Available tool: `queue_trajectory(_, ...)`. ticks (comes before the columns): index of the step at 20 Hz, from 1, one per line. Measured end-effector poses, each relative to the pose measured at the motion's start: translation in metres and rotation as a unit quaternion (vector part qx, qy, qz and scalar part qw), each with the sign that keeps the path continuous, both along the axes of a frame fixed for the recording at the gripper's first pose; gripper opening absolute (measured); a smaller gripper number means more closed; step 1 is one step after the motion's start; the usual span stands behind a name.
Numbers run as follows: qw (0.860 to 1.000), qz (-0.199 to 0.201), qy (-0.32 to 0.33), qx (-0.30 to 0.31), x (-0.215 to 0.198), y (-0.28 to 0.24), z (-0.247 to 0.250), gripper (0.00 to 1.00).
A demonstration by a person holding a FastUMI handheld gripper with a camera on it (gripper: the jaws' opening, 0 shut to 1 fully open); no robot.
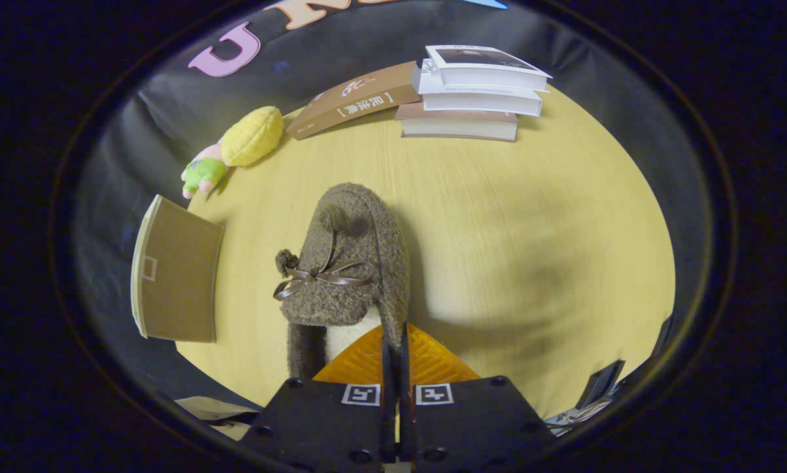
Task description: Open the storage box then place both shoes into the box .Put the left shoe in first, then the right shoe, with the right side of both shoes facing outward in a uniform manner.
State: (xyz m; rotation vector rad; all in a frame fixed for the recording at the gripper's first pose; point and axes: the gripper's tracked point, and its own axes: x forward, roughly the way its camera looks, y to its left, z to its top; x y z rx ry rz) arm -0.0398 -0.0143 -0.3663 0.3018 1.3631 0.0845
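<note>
A brown fuzzy shoe (351,263) with a ribbon bow and a pale lining hangs over the wooden table (498,230), its toe pointing away from me. My gripper (397,338) is shut on the shoe, both fingers pressing the rim of its opening on the right side. To the left of the shoe, at the table's edge, I see a tan cardboard panel (177,279) with a small square mark, likely part of the storage box; its inside is hidden.
A stack of three books (475,92) lies at the far side of the table, with a brown book (354,98) leaning against it. A yellow plush toy (252,135) and a small green and pink plush (203,172) lie far left.
</note>
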Motion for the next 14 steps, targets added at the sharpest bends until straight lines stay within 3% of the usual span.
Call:
queue_trajectory(4,0.999,-0.022,-0.001,0.029,0.004,0.028,0.019,0.06)
queue_trajectory(14,0.998,-0.010,-0.038,0.048,0.027,0.105,0.076,0.06)
